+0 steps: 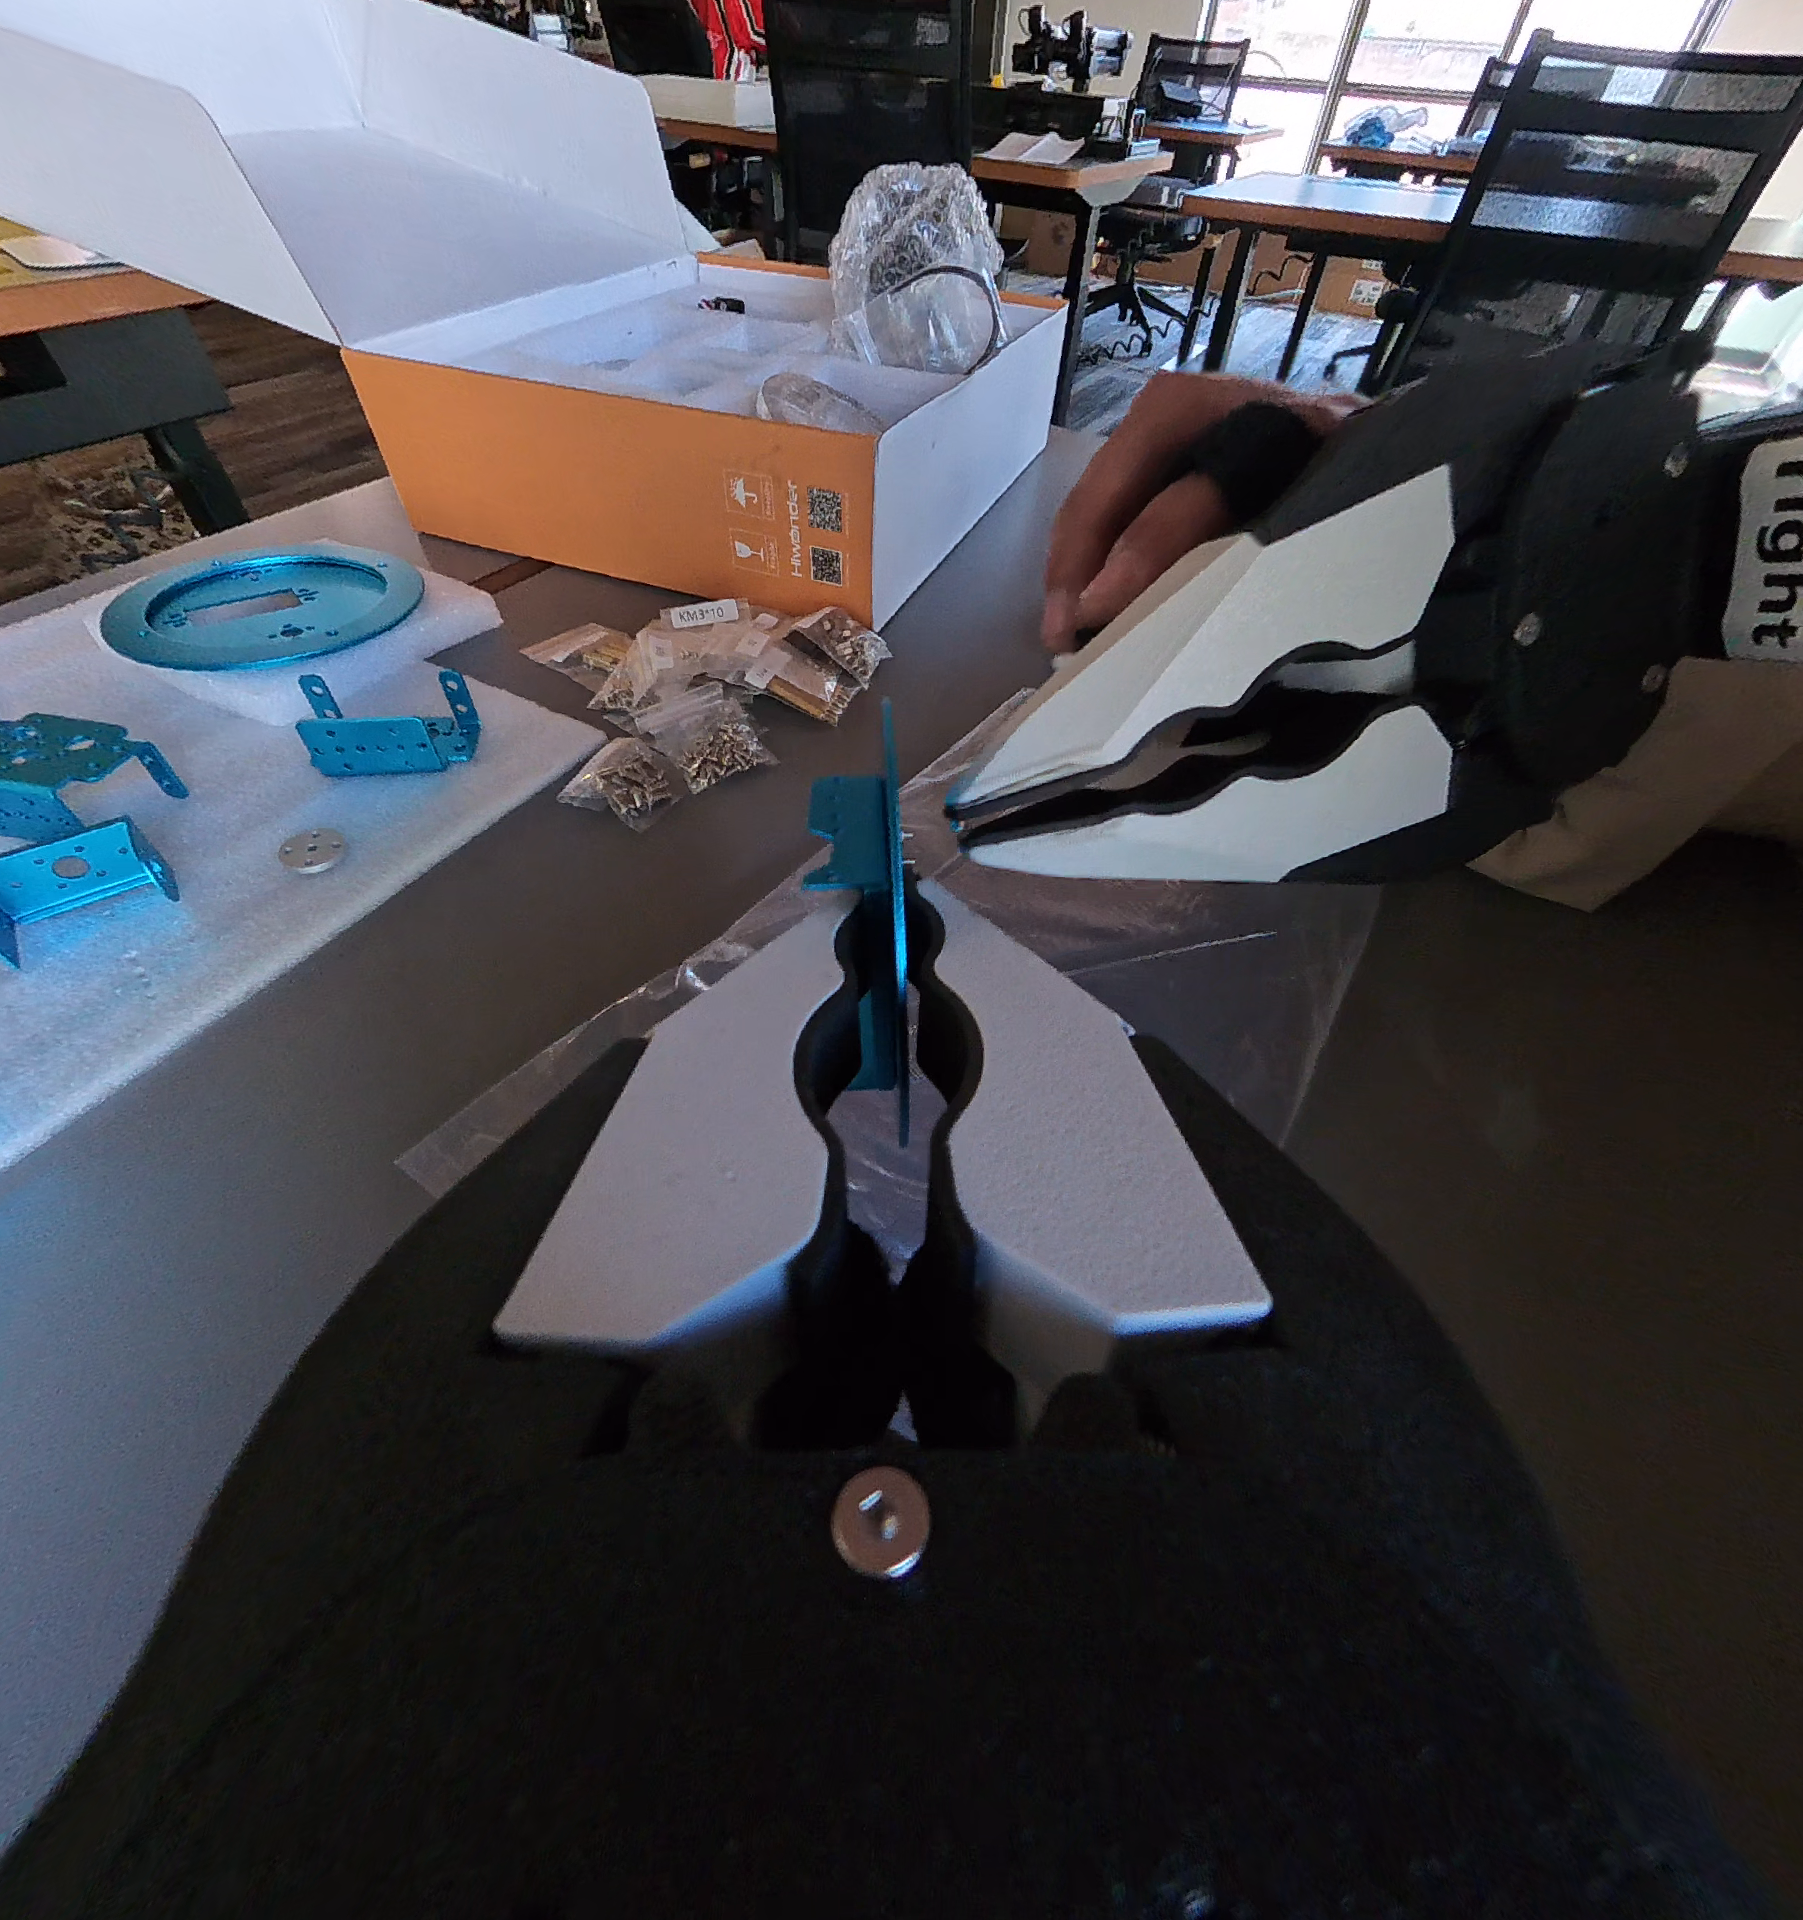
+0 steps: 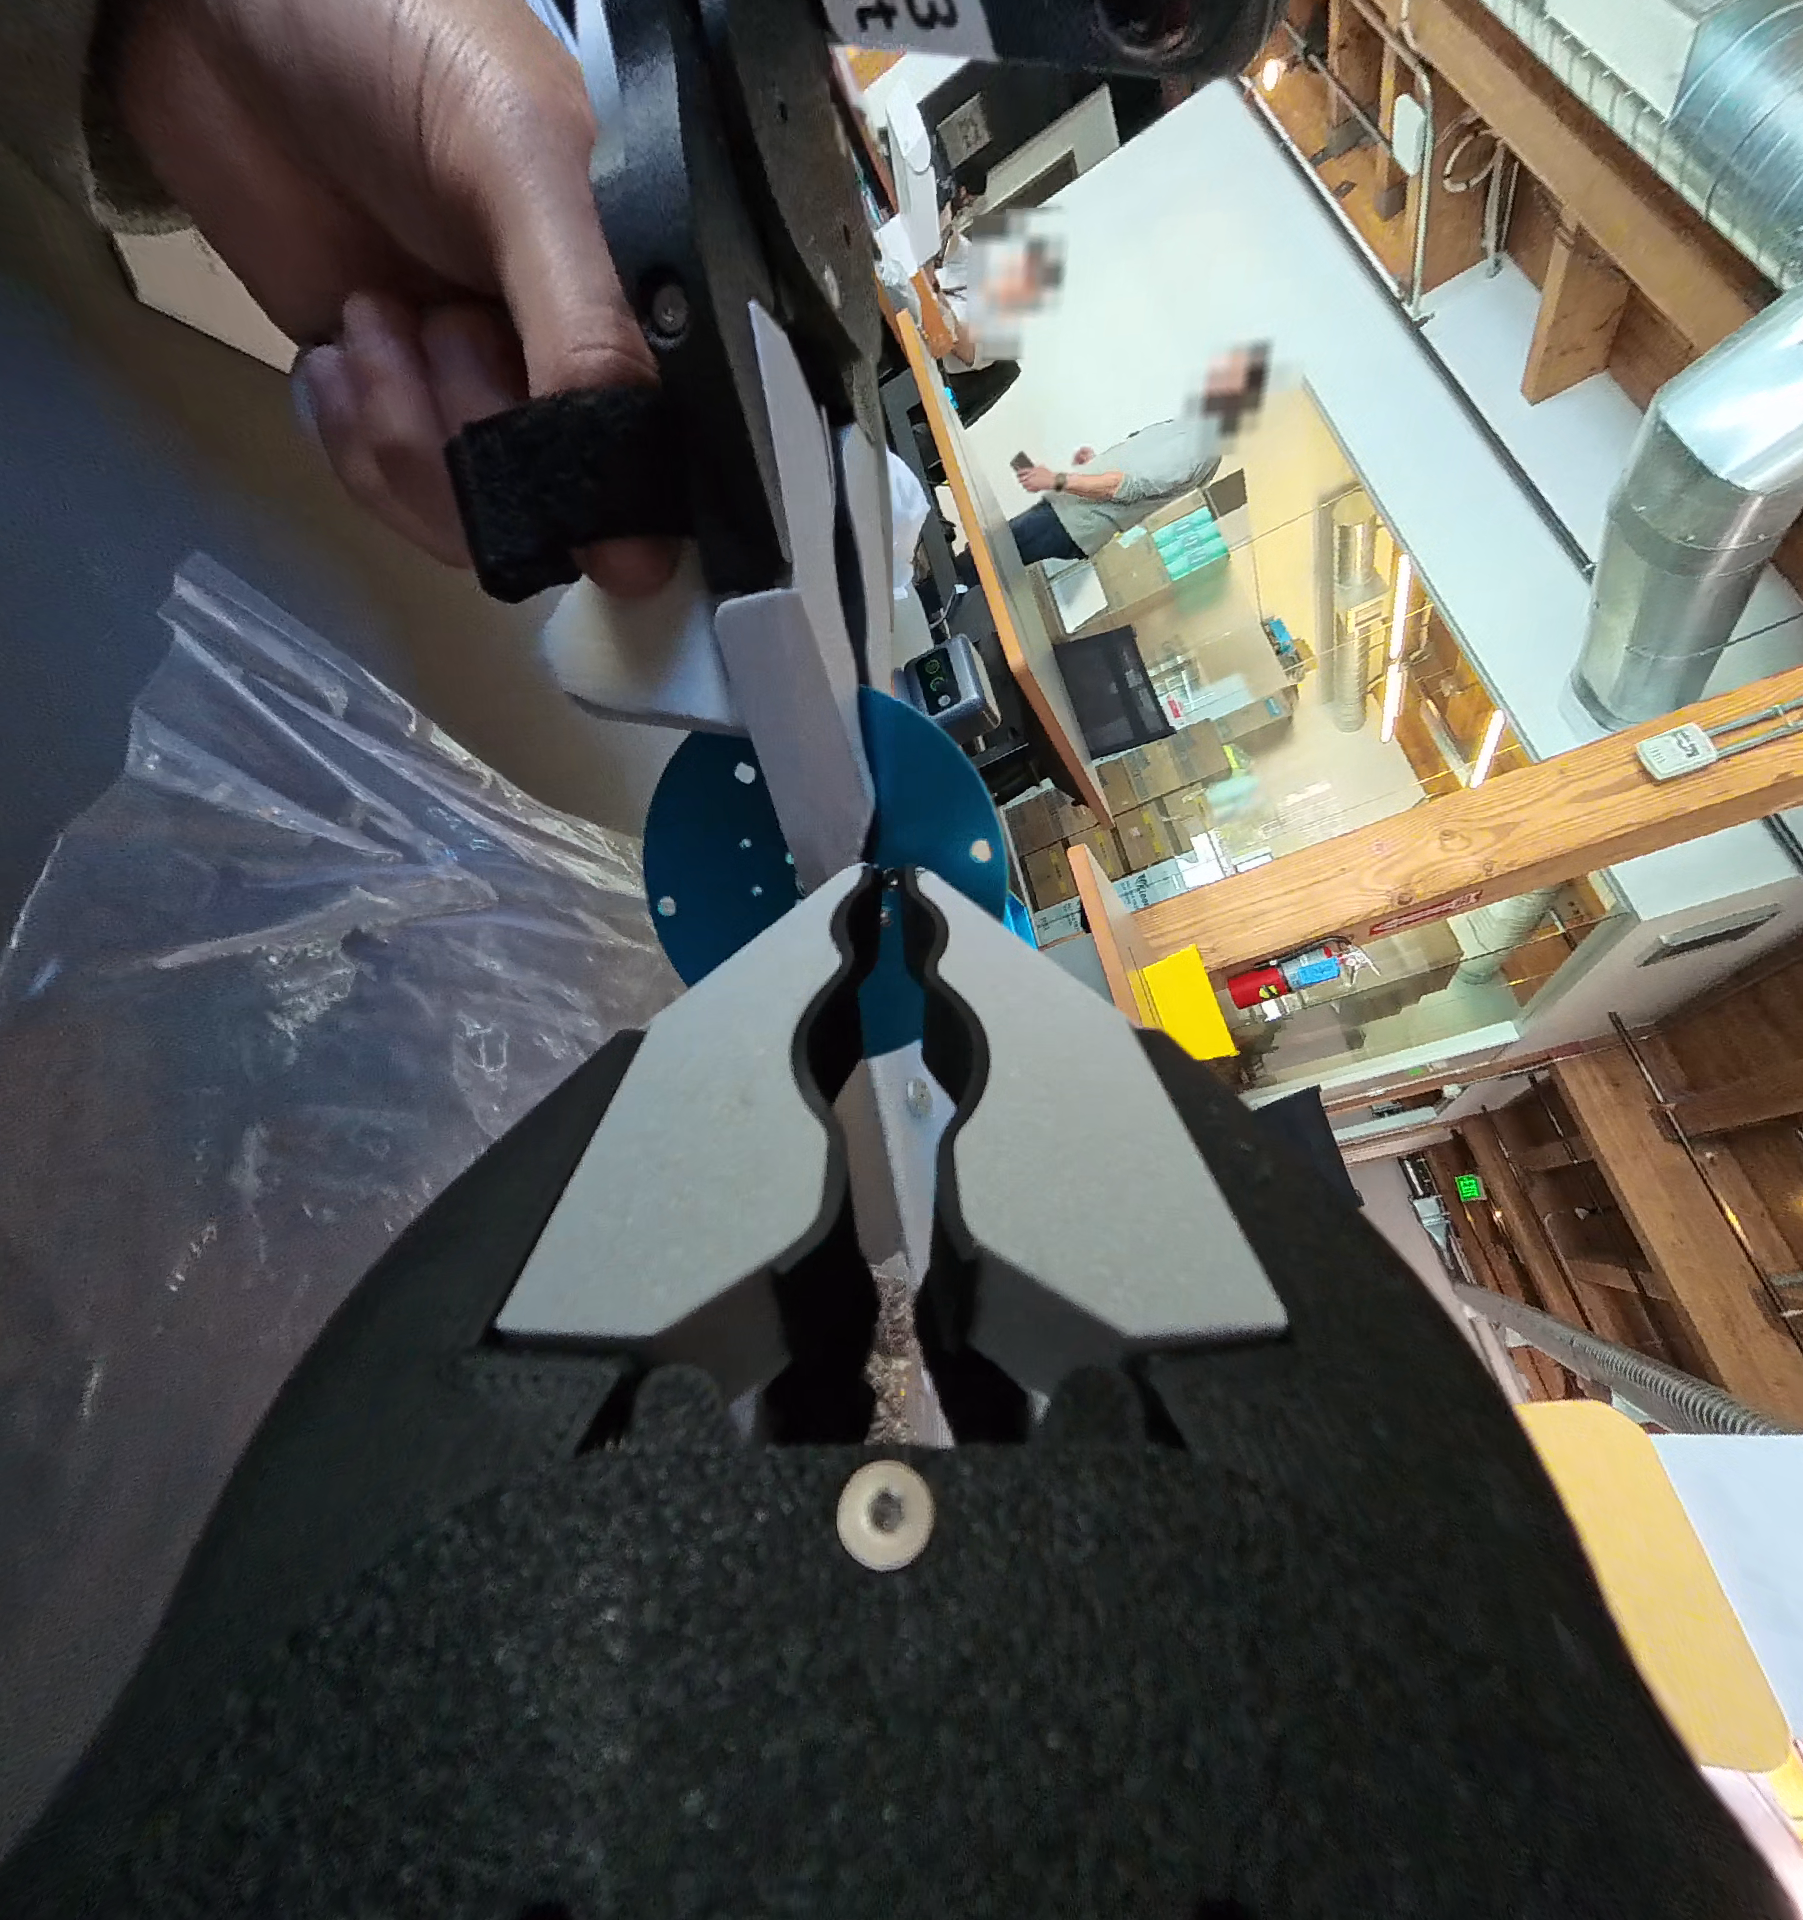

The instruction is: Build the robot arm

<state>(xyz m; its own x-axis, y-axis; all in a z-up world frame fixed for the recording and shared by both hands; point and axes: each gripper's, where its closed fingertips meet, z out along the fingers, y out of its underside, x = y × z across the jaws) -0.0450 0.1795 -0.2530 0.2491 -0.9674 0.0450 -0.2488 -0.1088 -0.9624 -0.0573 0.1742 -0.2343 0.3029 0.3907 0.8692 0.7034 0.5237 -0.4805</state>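
Observation:
My left gripper (image 1: 892, 906) is shut on a blue metal disc (image 1: 894, 790), held upright and edge-on, with a small blue bracket (image 1: 843, 831) fixed to its left face. A clear plastic bag (image 1: 1136, 945) drapes around the disc and over the table. My right gripper (image 1: 957, 827) comes in from the right, its tips close to the disc's right face, pinched on the bag's film. In the right wrist view my right gripper (image 2: 886, 881) meets the disc (image 2: 710, 862), the left gripper (image 2: 850, 831) comes down from above, and the bag (image 2: 305, 852) hangs to the left.
An open orange and white box (image 1: 648, 499) holding a bubble-wrap bundle (image 1: 912, 270) stands at the back. Small bags of screws (image 1: 689, 717) lie before it. A white foam sheet (image 1: 253, 831) on the left carries a blue ring (image 1: 263, 613) and blue brackets (image 1: 388, 740). A black chair (image 1: 1603, 208) stands behind right. Only a small space, under 4 cm, lies between the two pairs of fingers.

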